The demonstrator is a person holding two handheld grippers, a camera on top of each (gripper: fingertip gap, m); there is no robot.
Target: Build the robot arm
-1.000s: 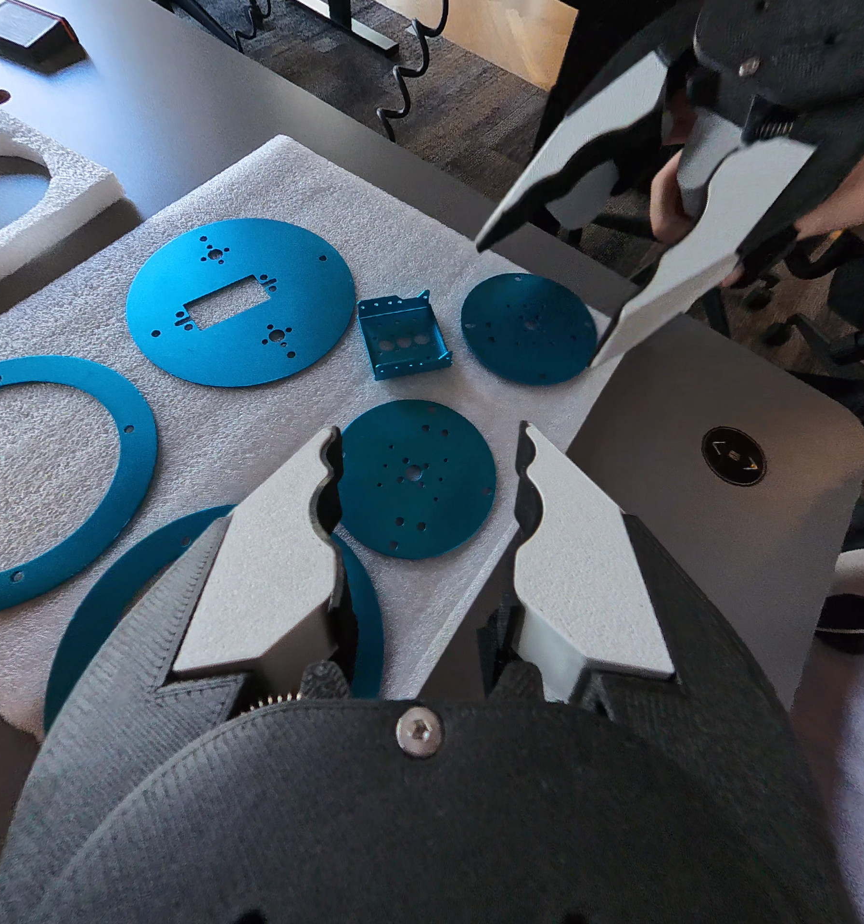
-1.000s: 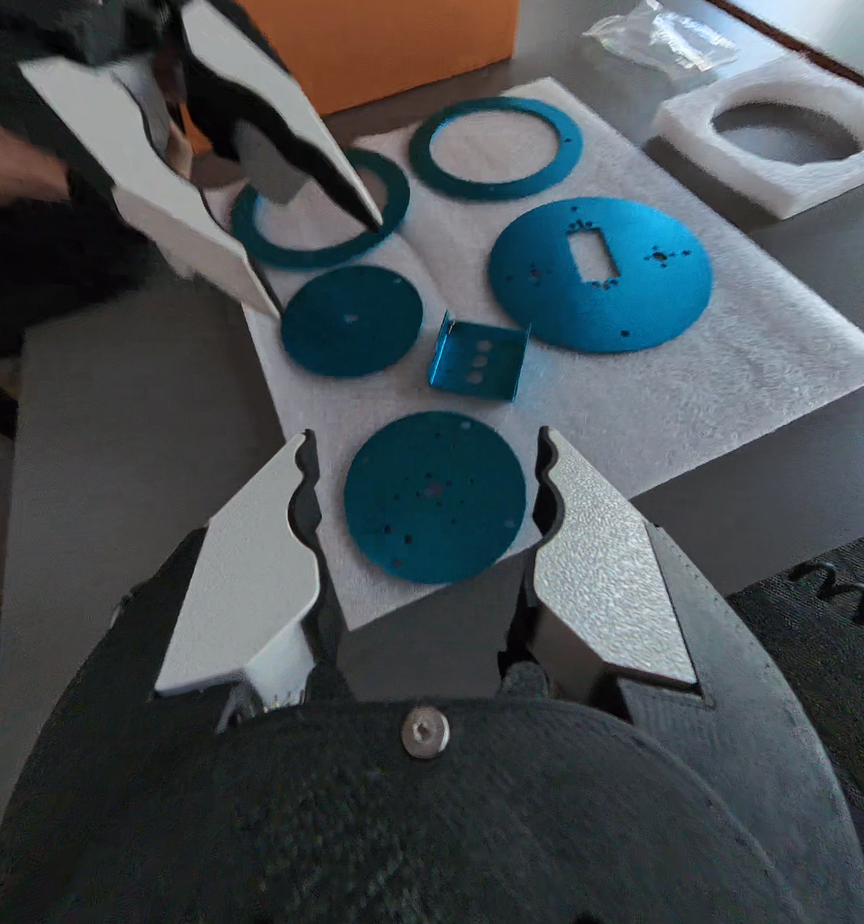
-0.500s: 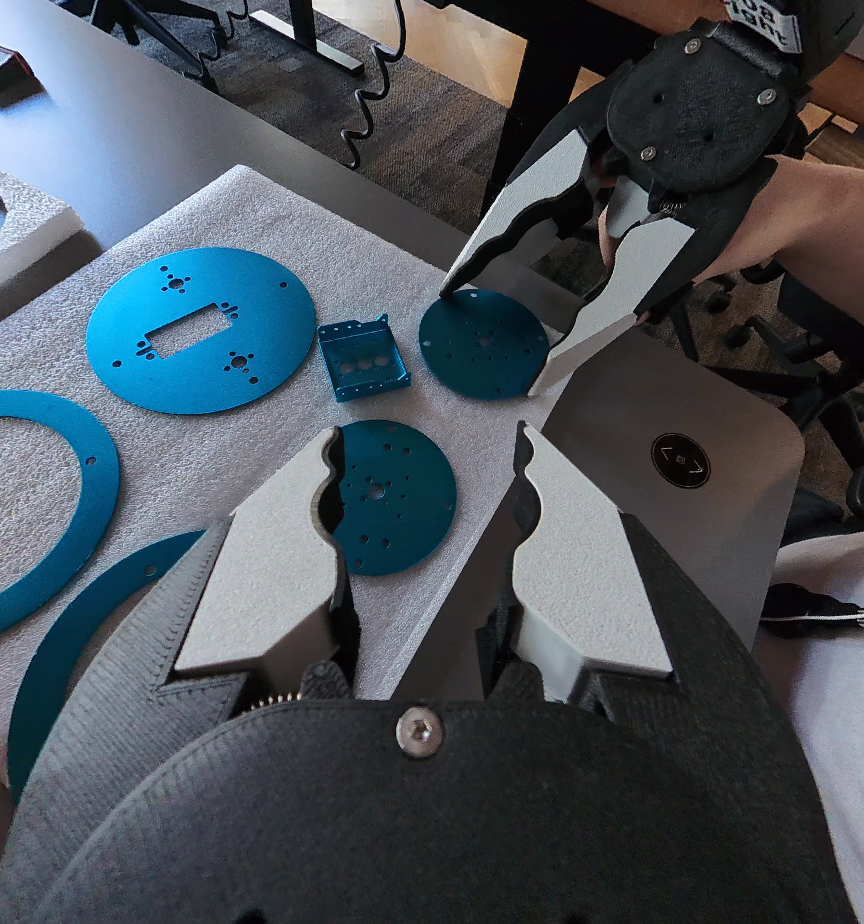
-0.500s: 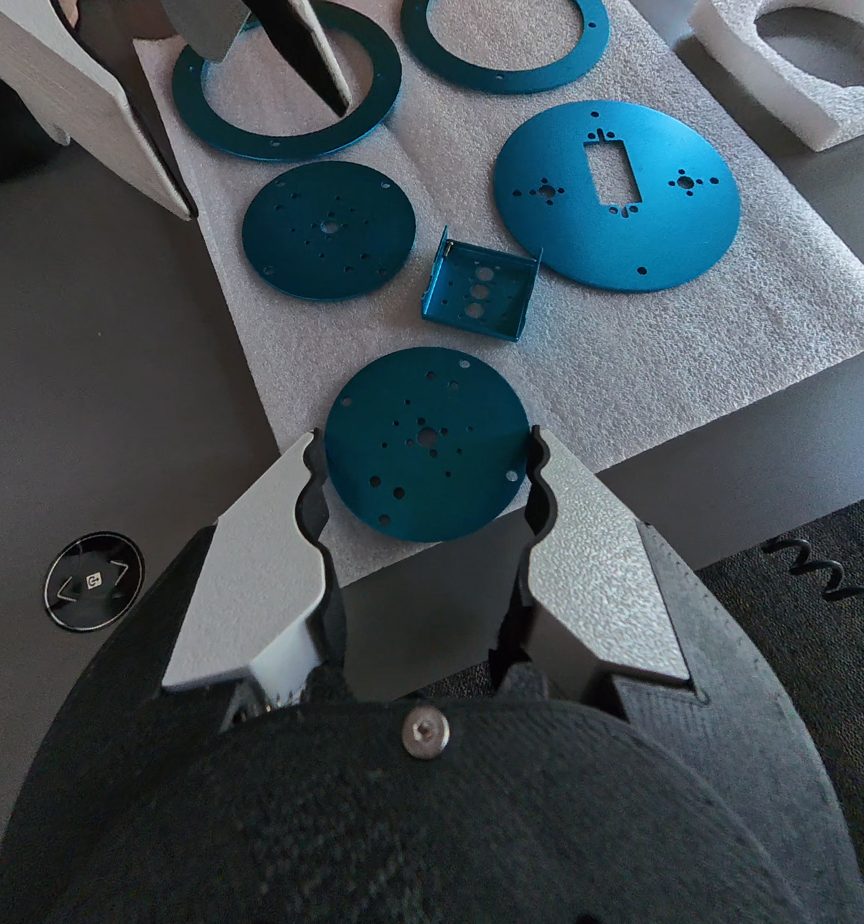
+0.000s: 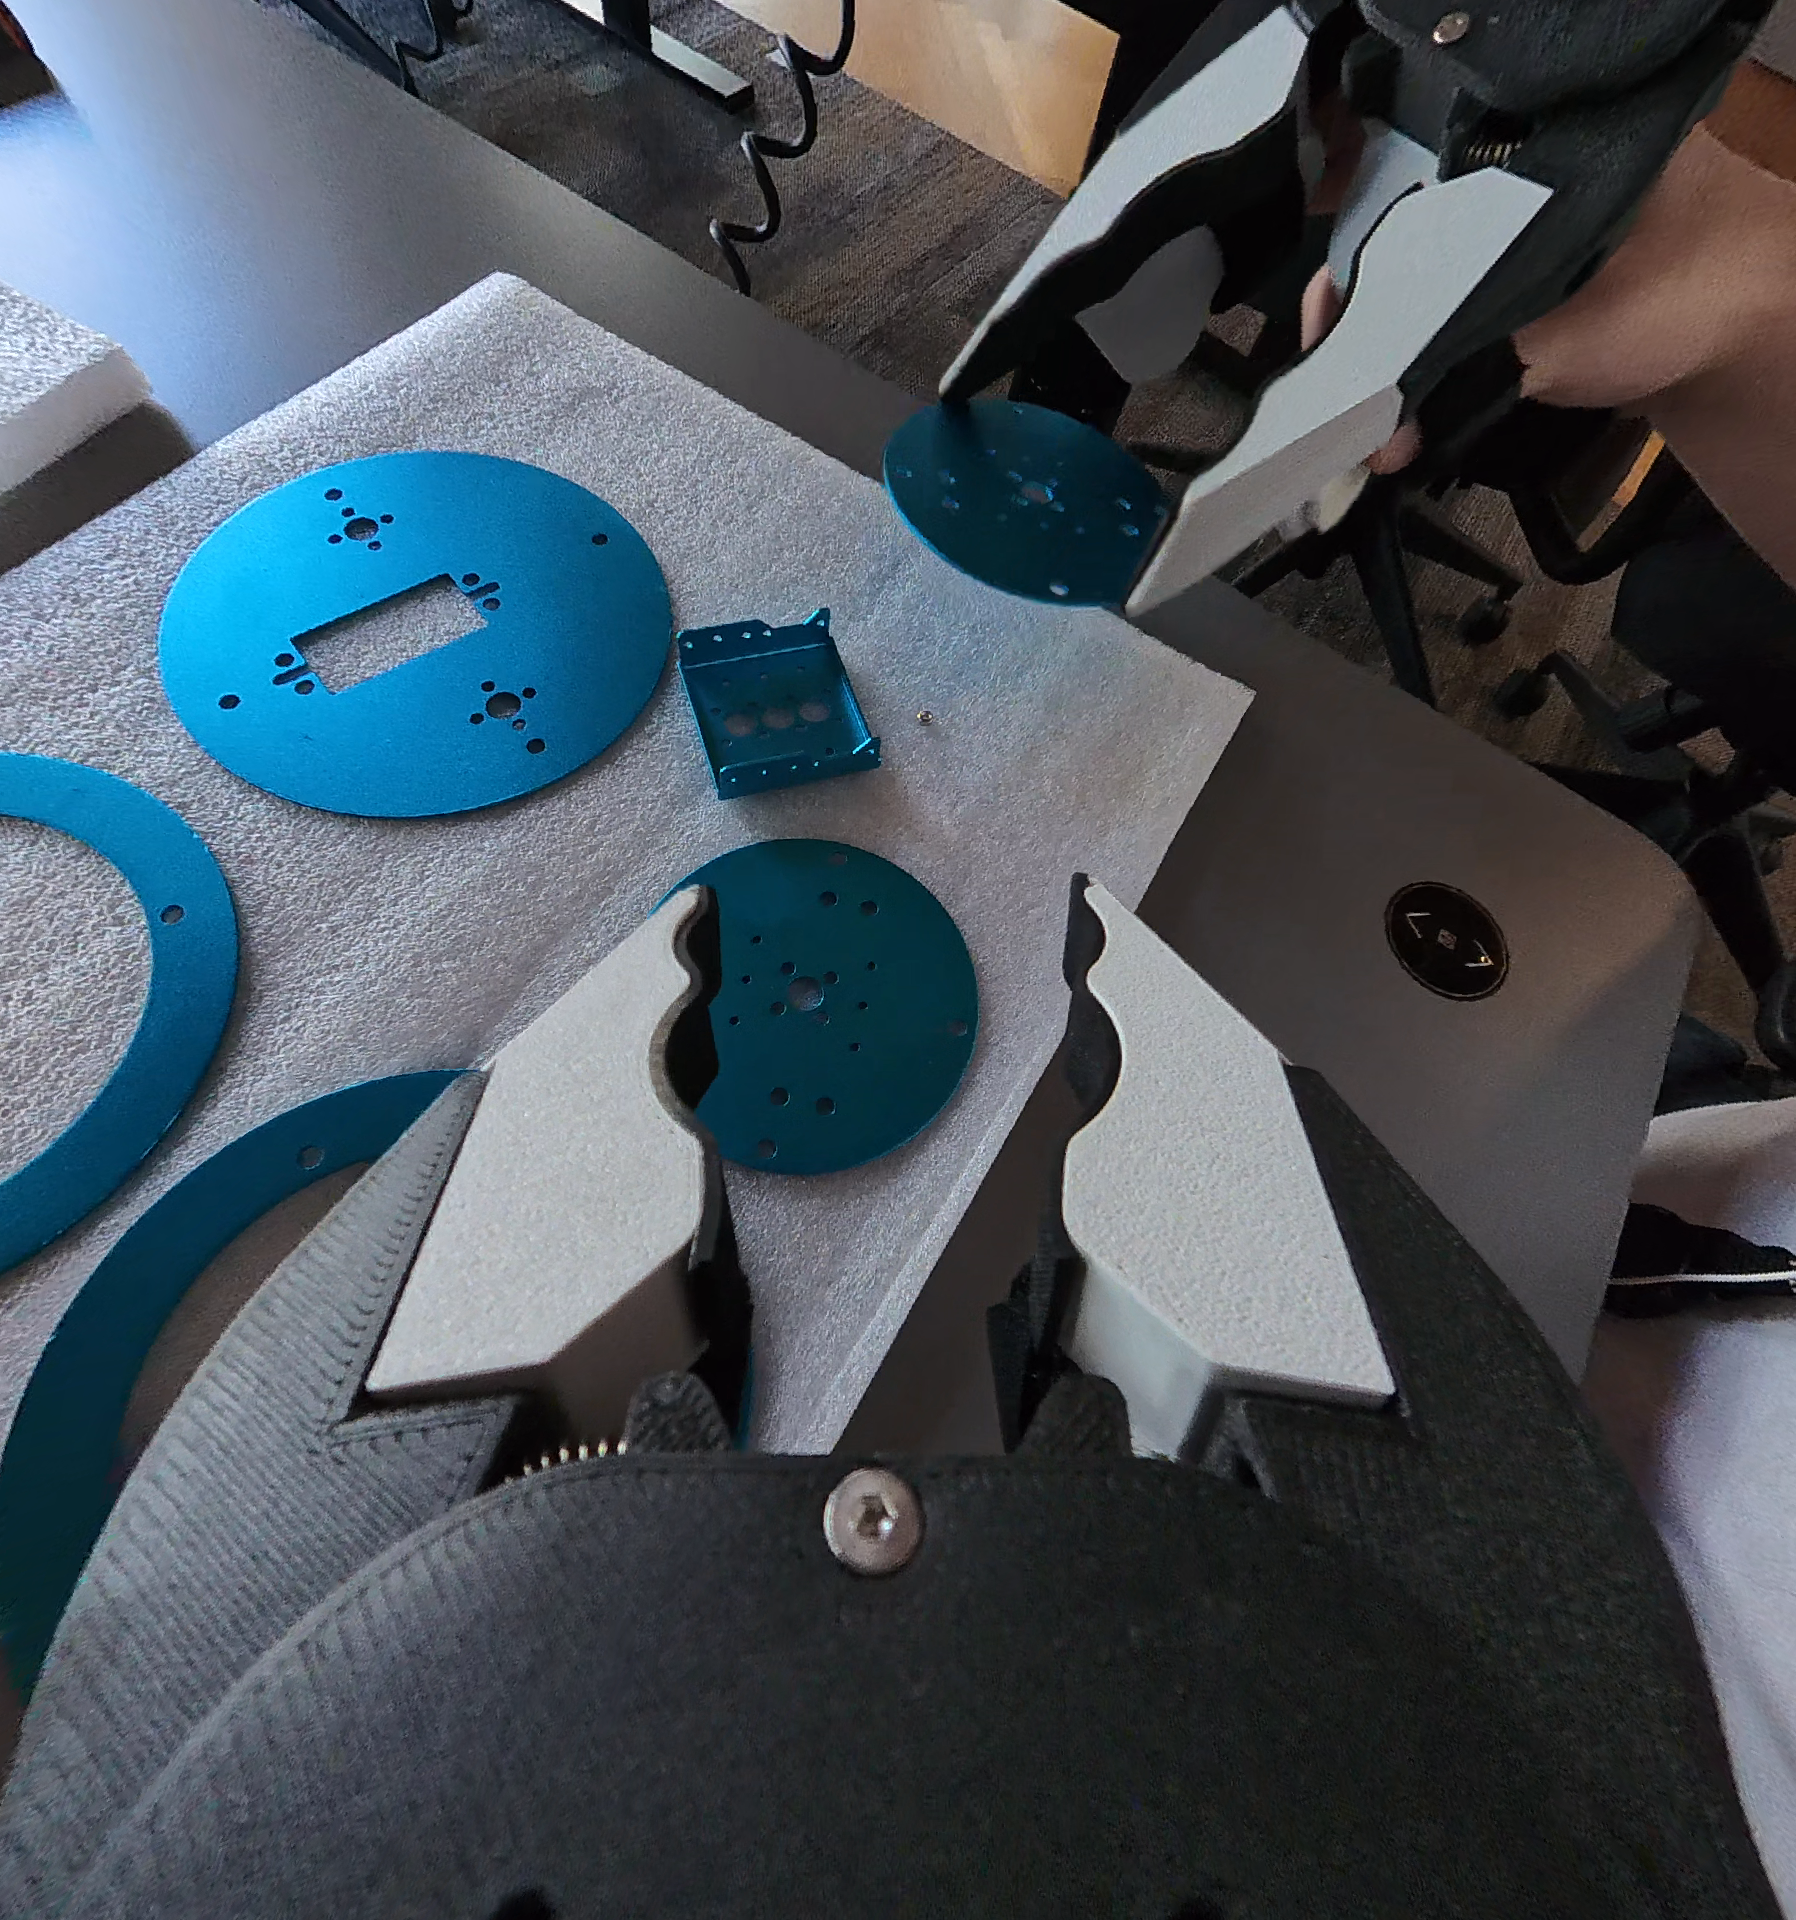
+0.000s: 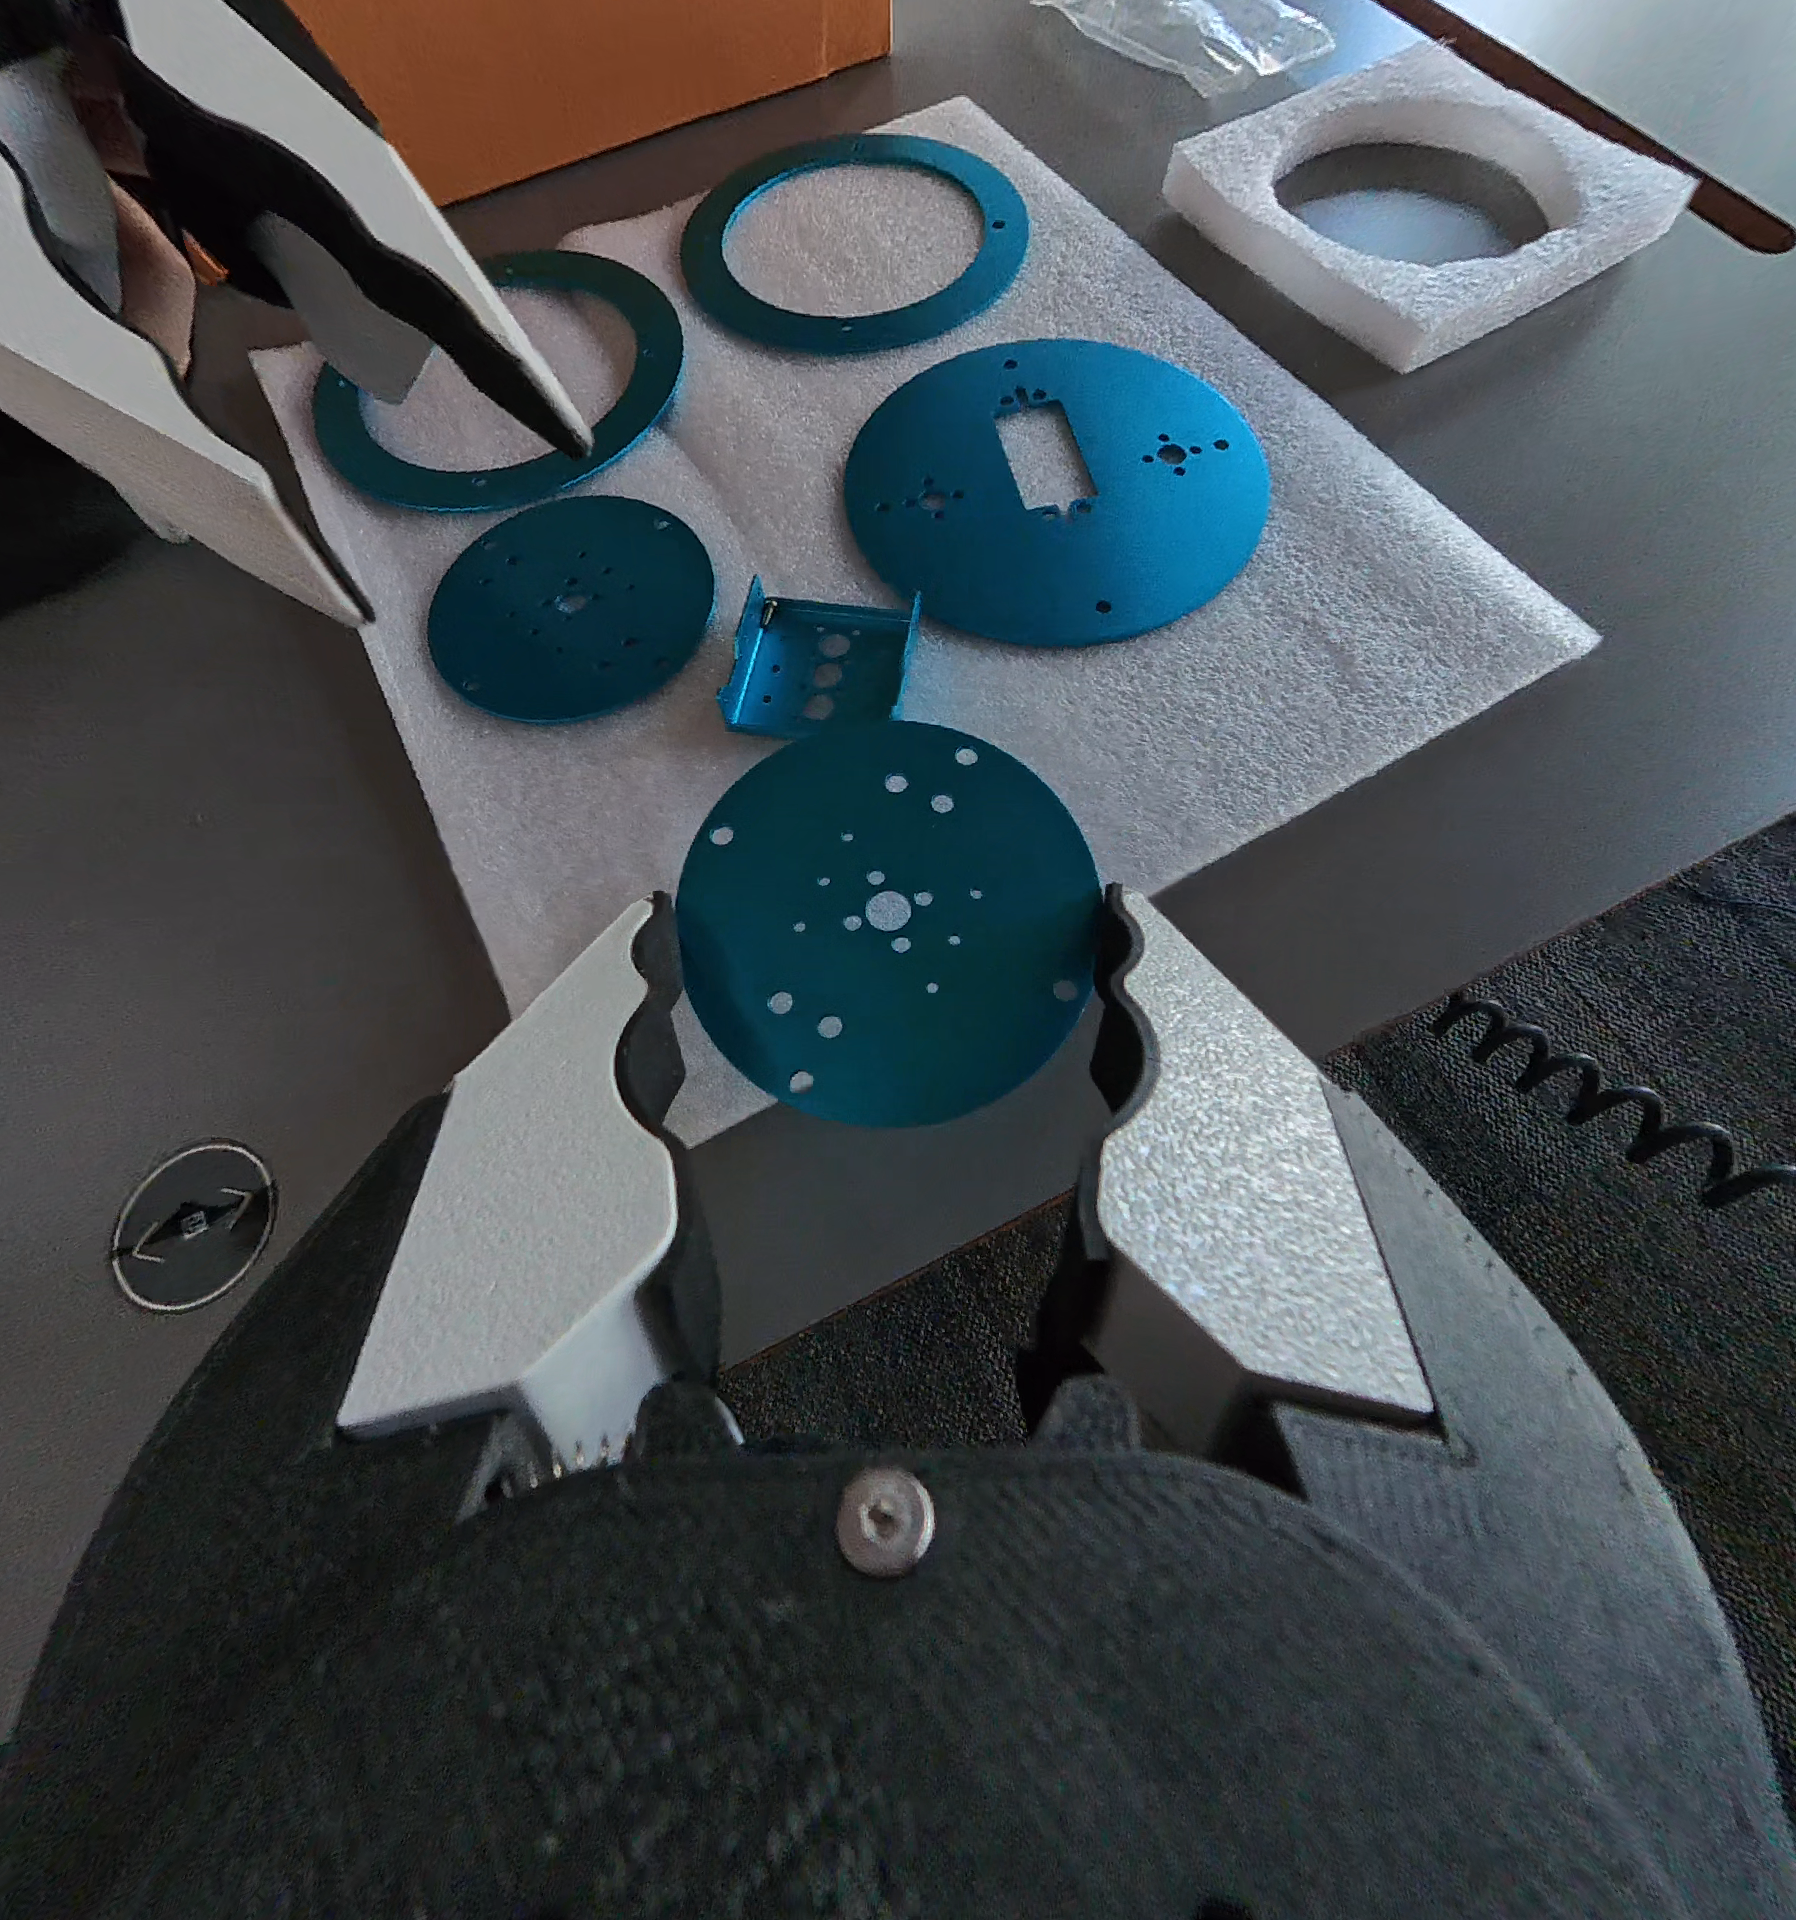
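Note:
My right gripper is shut on a small blue perforated disc, gripped by its edges and held above the near edge of the white foam sheet. In the left wrist view the right gripper holds this disc past the sheet's far corner. My left gripper is open and empty, hovering over a second small blue disc lying on the foam sheet. It also shows in the right wrist view, top left.
On the foam lie a large blue disc with a rectangular cutout, a blue U-bracket, two blue rings and a tiny screw. A foam block with a round hole and an orange box stand behind.
My right gripper has closed on the small disc and lifted it off the foam. A tiny screw now shows where it lay. My left gripper has stayed open over the other disc.

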